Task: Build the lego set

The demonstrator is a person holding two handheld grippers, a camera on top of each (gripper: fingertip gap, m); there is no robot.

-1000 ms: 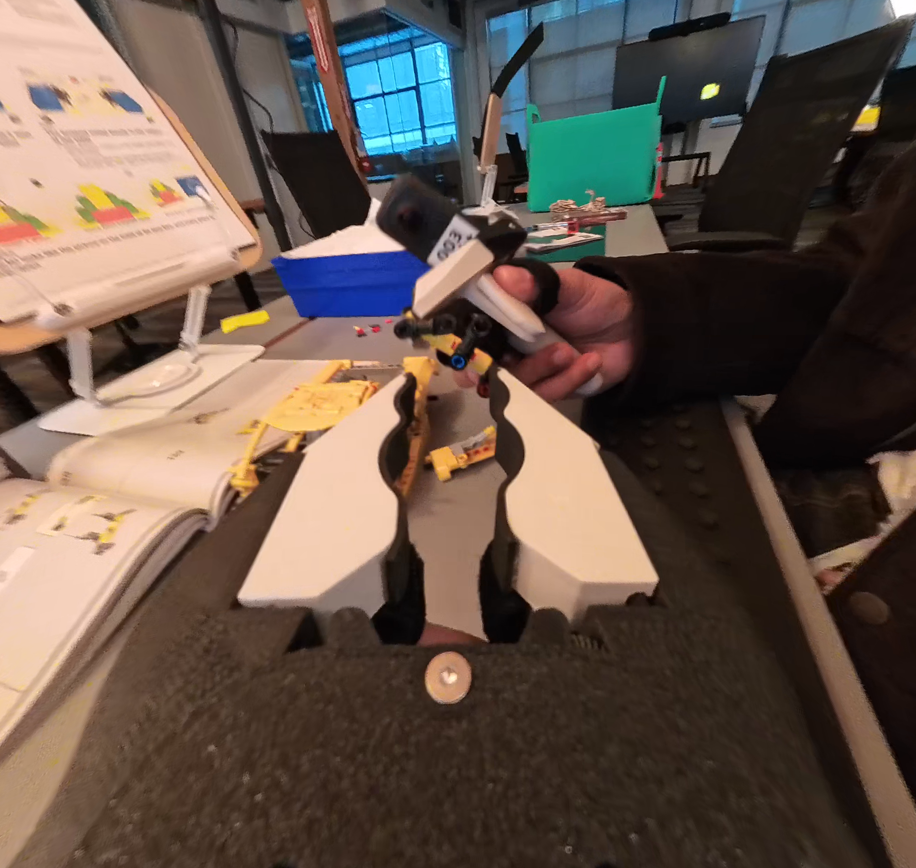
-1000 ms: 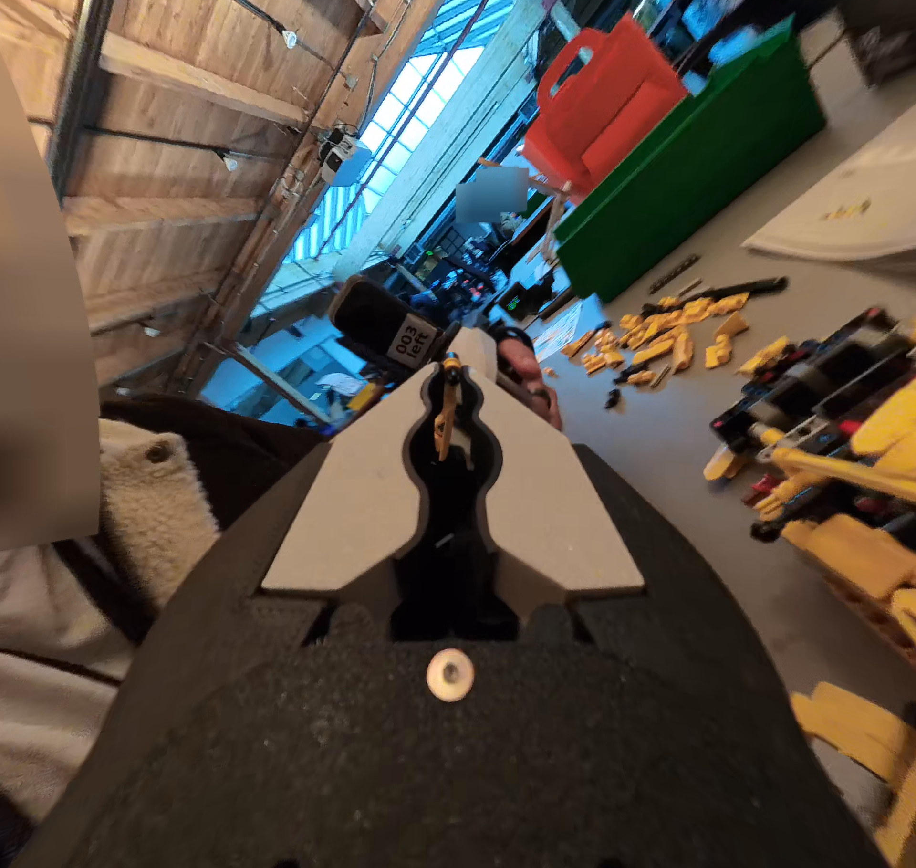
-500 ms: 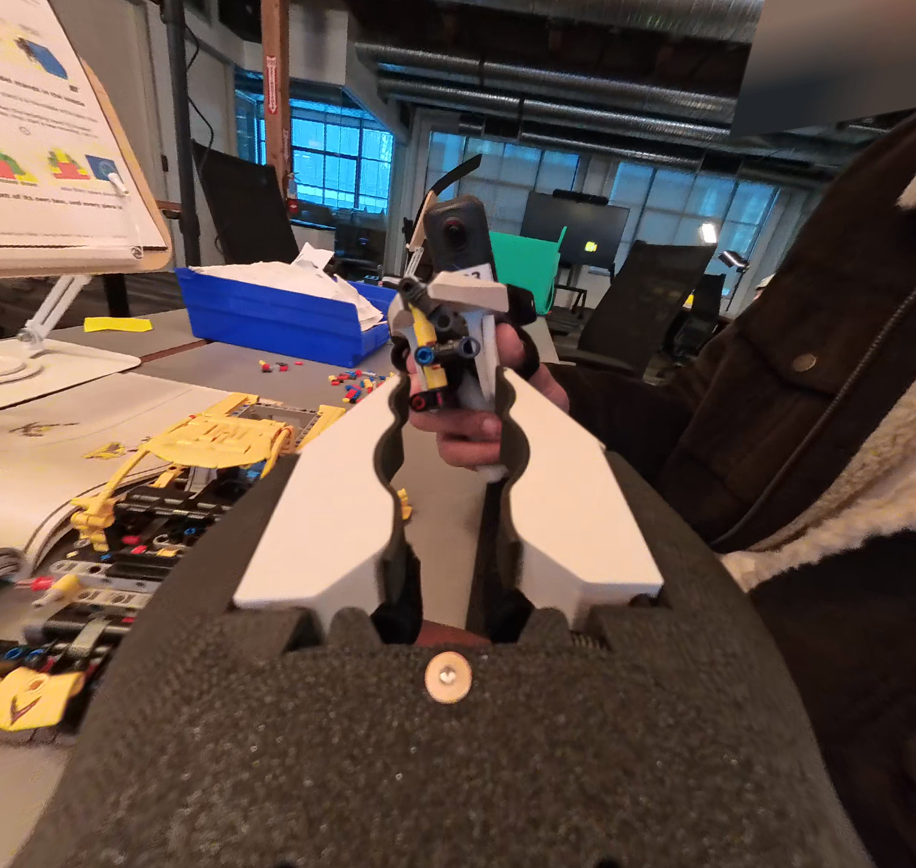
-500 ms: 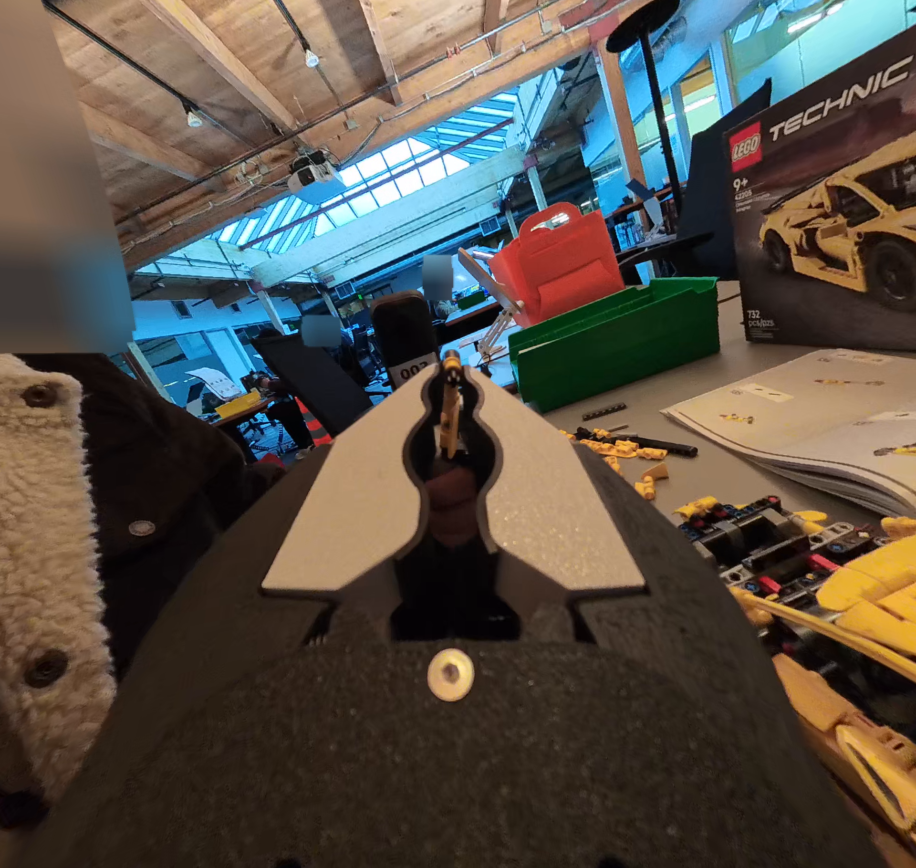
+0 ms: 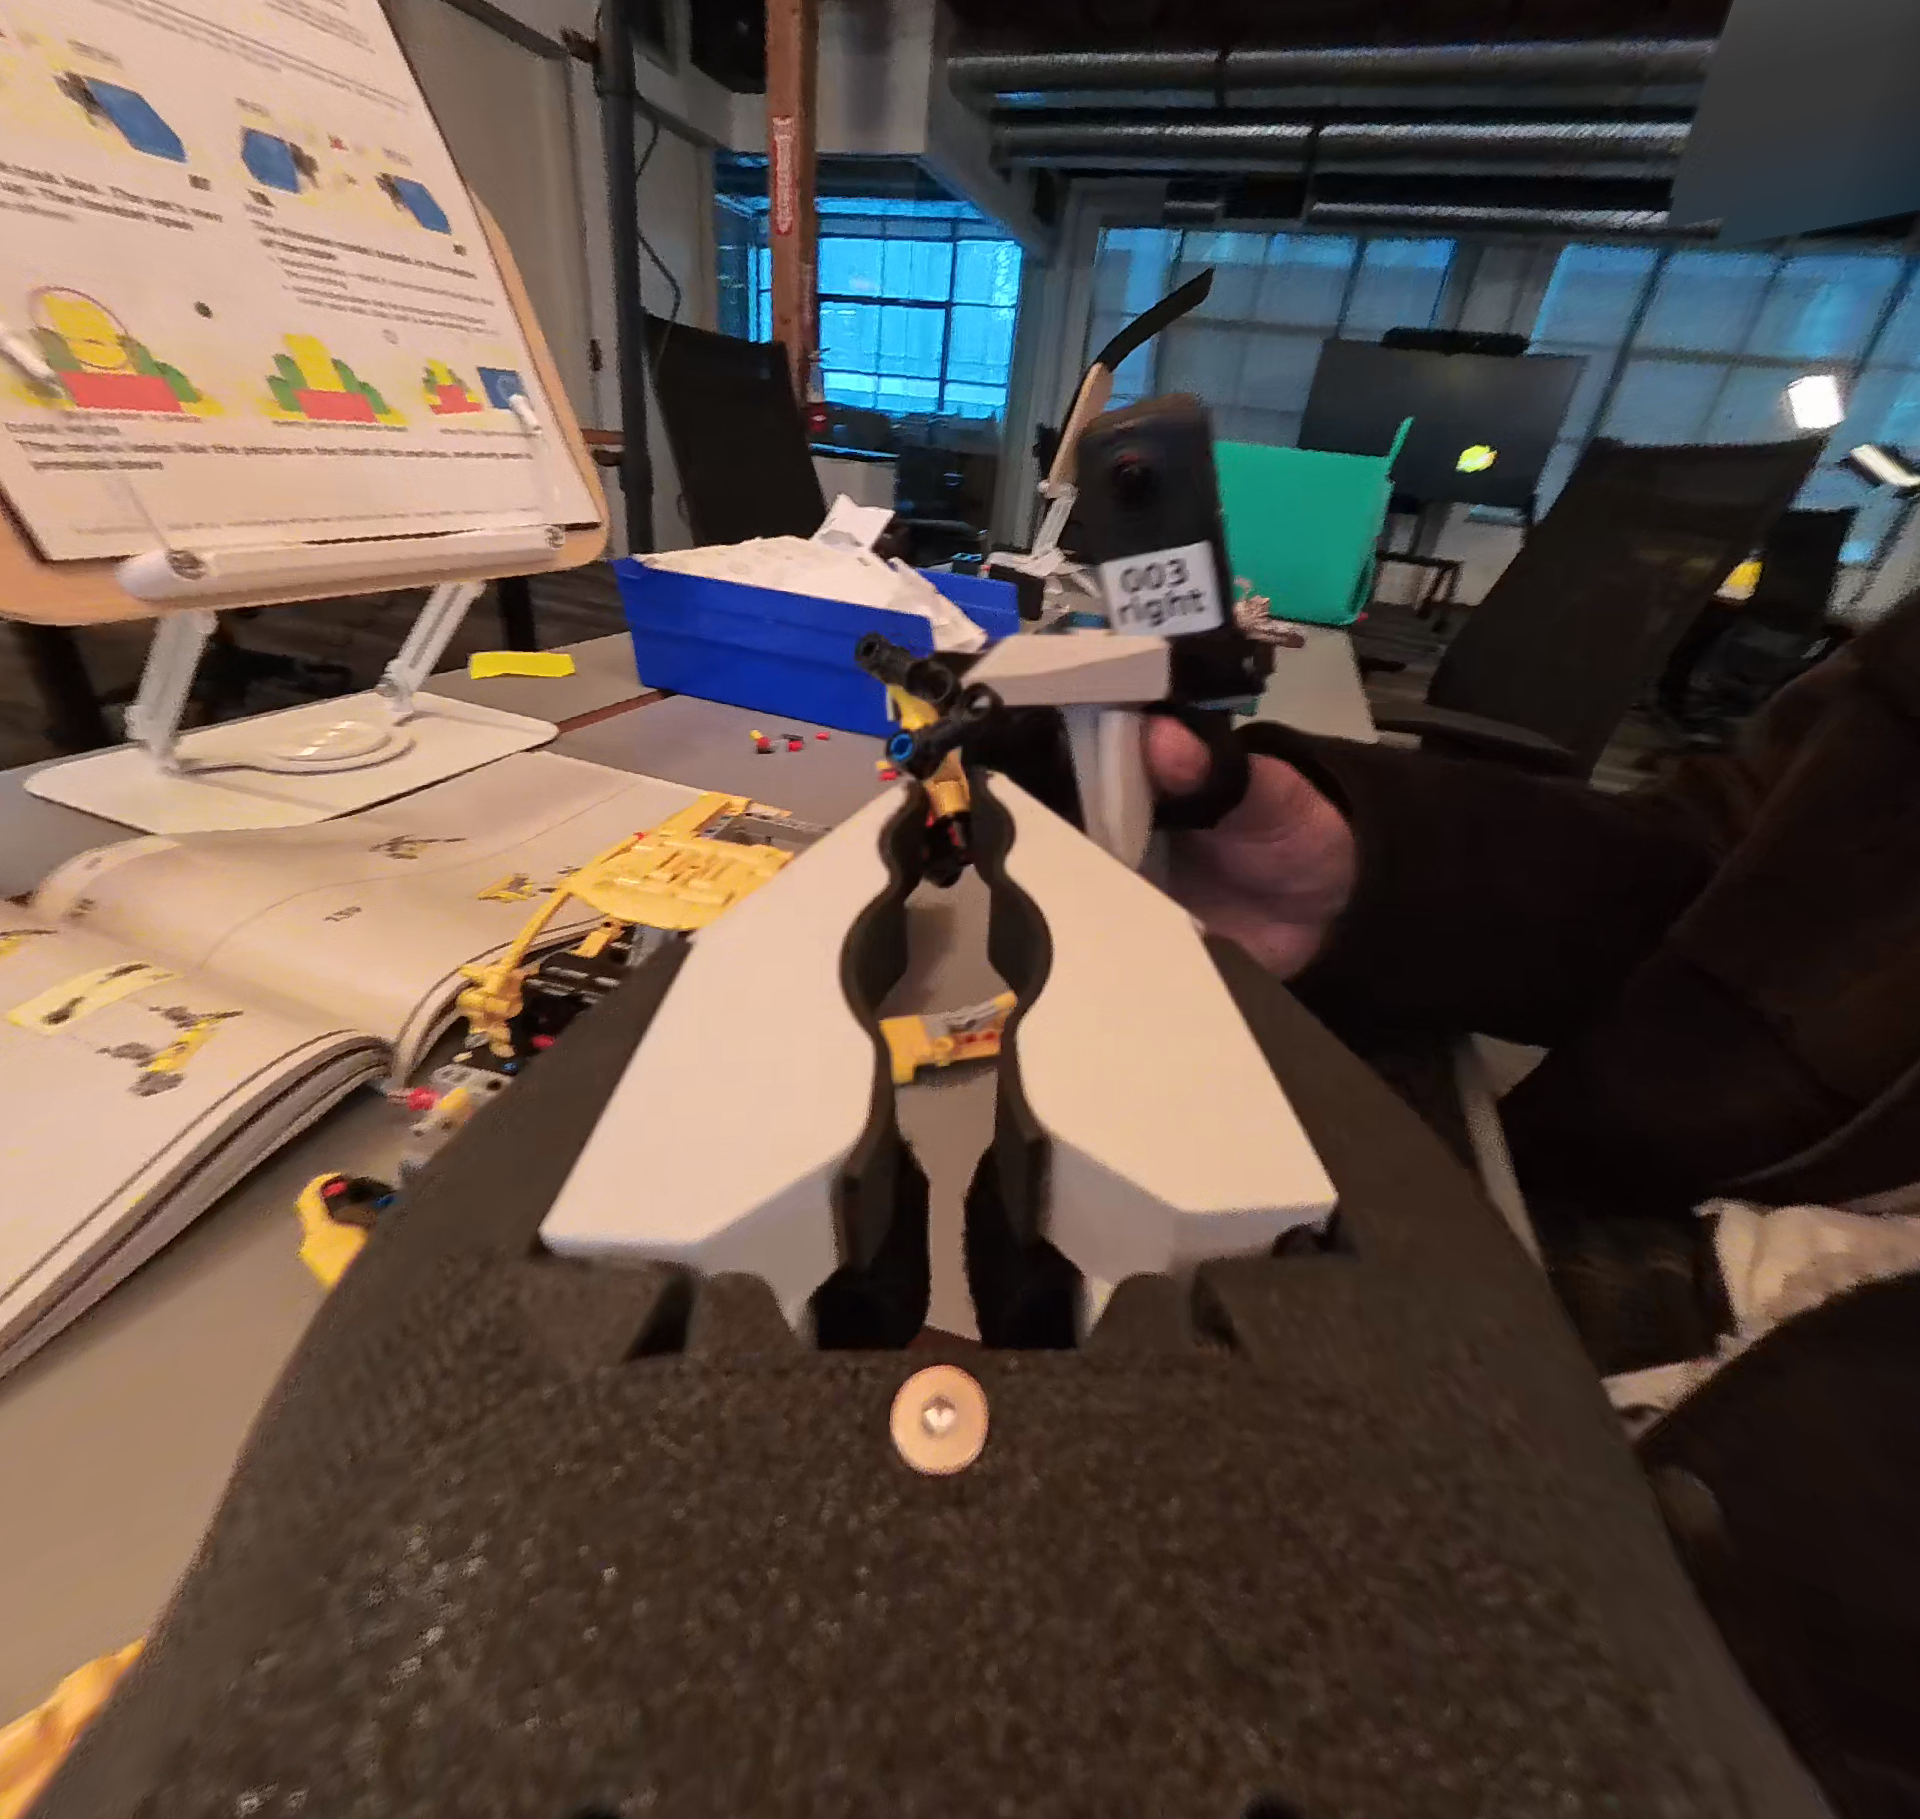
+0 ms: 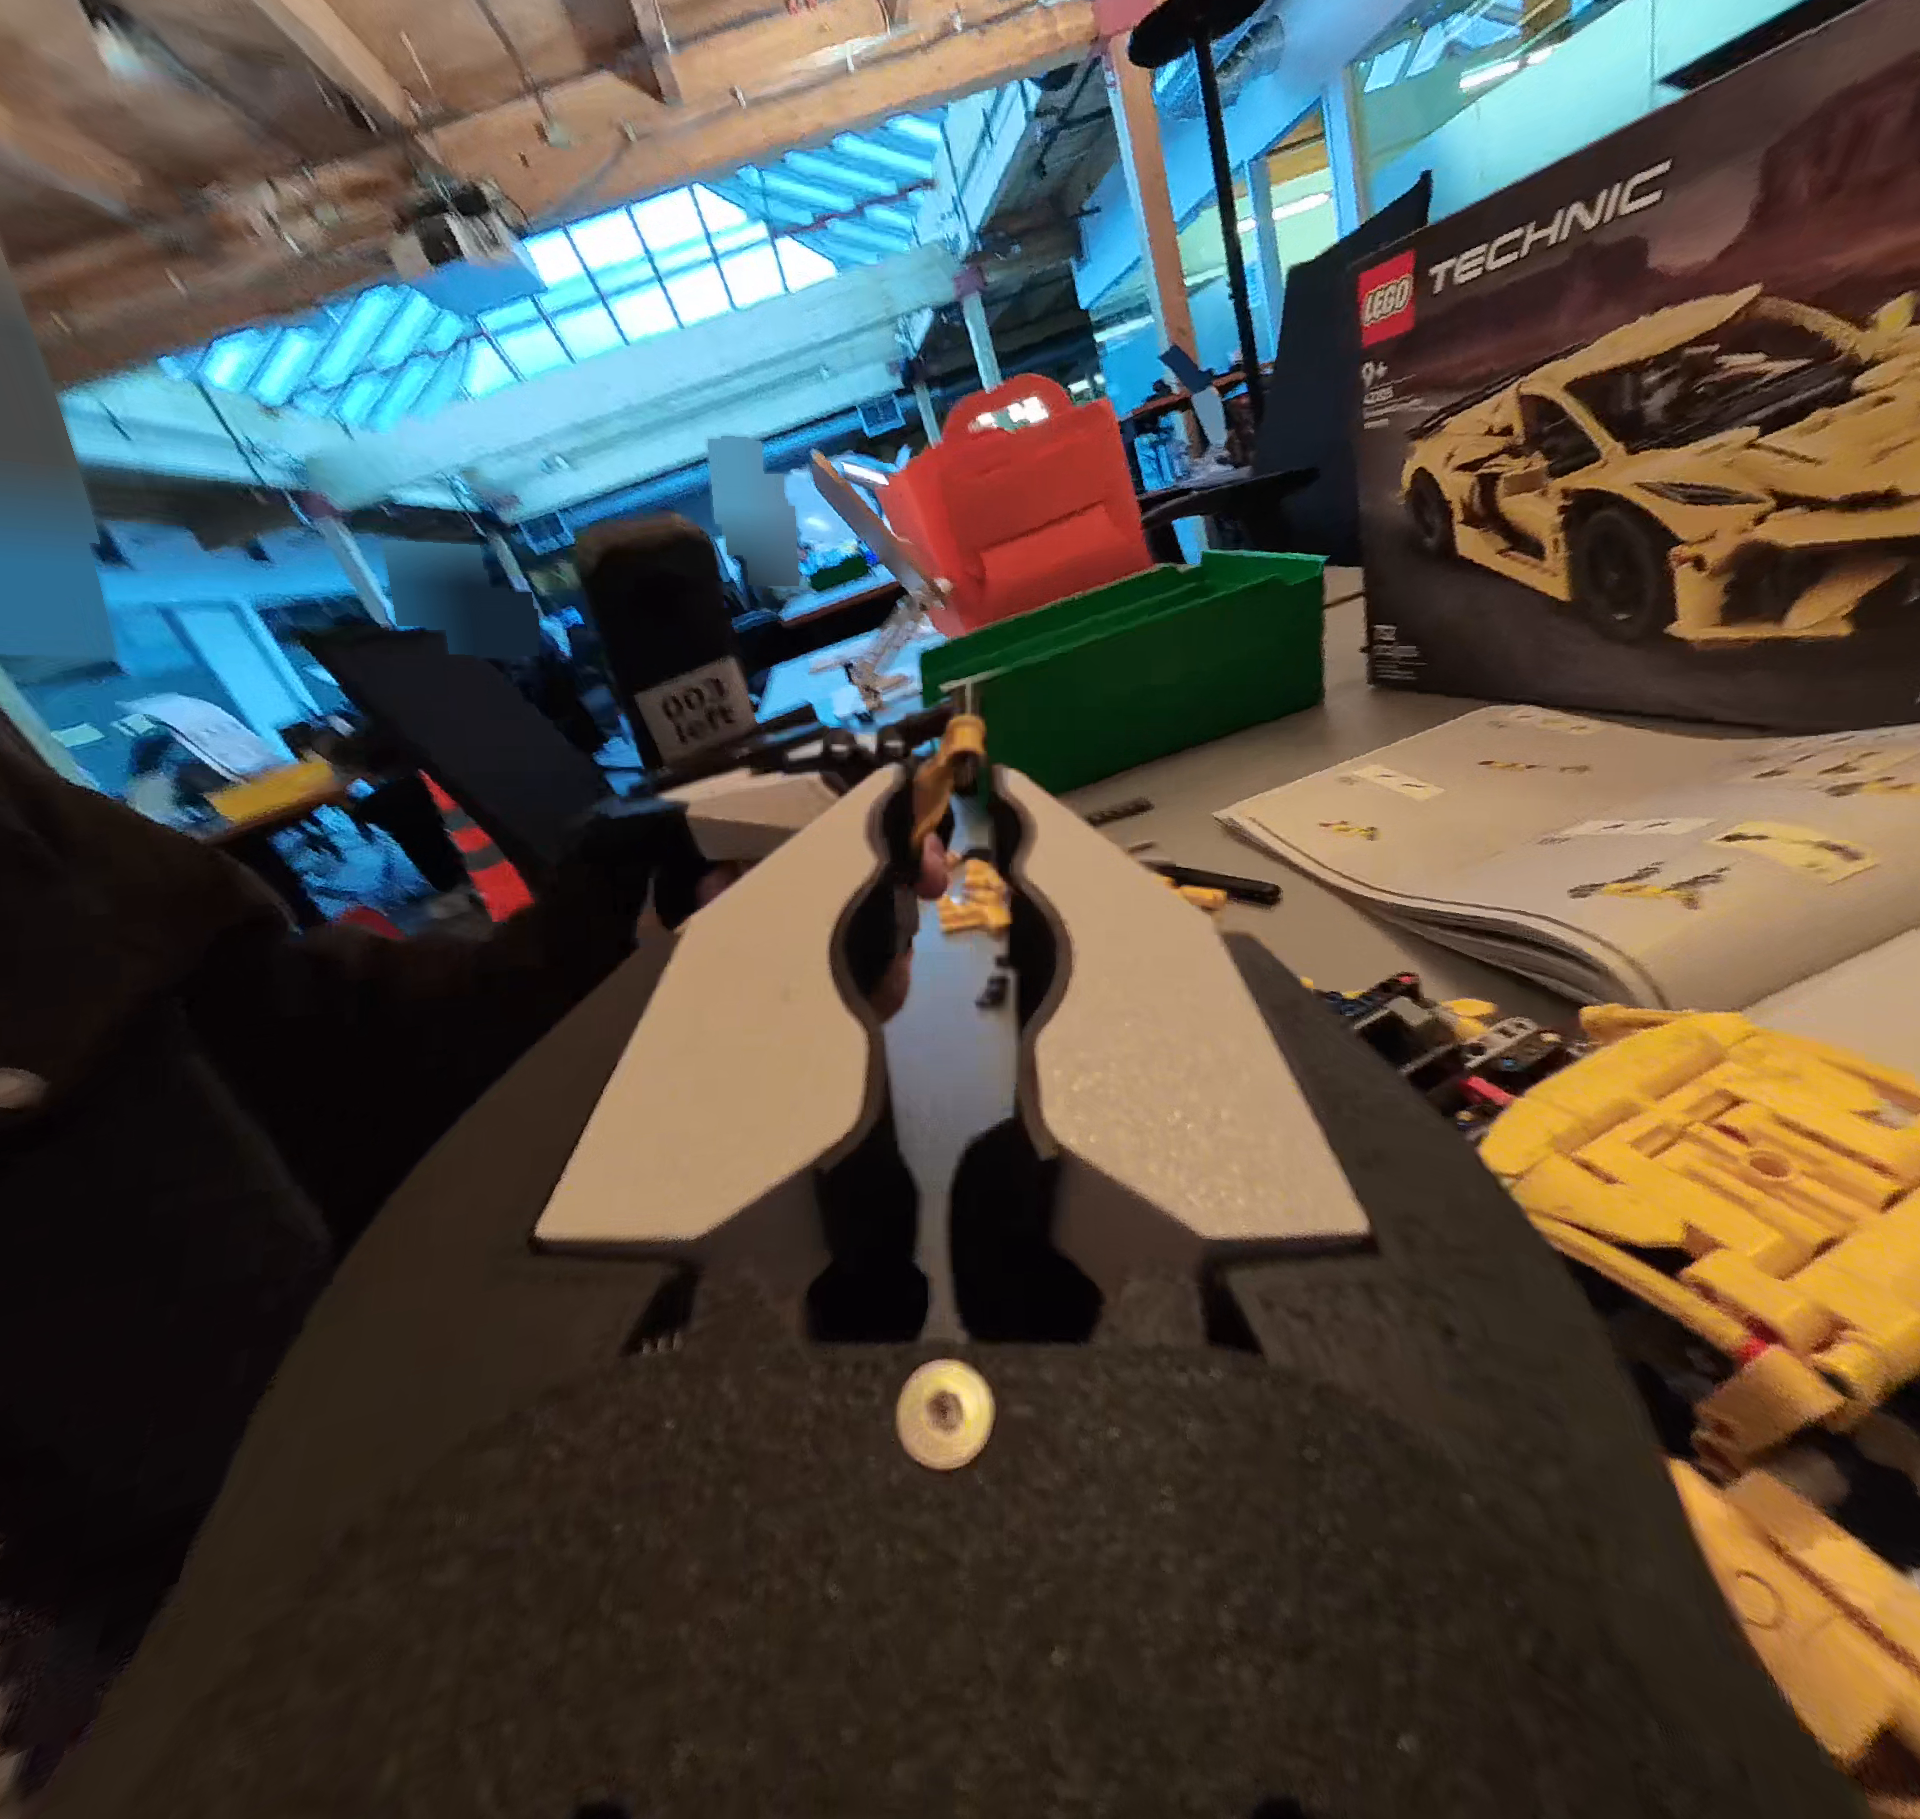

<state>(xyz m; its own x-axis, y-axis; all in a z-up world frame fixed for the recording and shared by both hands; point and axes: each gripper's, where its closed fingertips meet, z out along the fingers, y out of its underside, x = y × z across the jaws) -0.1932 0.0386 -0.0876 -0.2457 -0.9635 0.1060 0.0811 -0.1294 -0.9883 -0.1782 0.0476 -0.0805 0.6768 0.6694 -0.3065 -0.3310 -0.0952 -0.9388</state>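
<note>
My left gripper [image 5: 943, 813] is shut on a small yellow and black assembly [image 5: 920, 720] with black and blue pins, held up above the table. My right gripper [image 5: 982, 673] meets it from the right, fingers level. In the right wrist view my right gripper [image 6: 945, 793] has its jaws slightly parted, and the assembly's yellow part [image 6: 935, 787] stands between its tips with a gap on one side. A finger [image 6: 748, 811] of the left gripper comes in from the left. The partly built yellow car [image 5: 675, 865] lies on the table below and also shows in the right wrist view [image 6: 1714, 1177].
An open instruction booklet [image 5: 260, 938] lies left of the car. A sheet on a stand [image 5: 260, 263] and a blue bin [image 5: 769, 647] stand behind. A loose yellow piece [image 5: 940, 1037] lies below my grippers. The set's box [image 6: 1662, 470], a green bin [image 6: 1132, 668] and loose yellow parts [image 6: 971, 907] lie beyond. My left and right fingertips are right by each other.
My left gripper has closed from wide open onto the assembly. My right gripper's jaws have parted a little. Both grippers have swung and tilted above the table.
</note>
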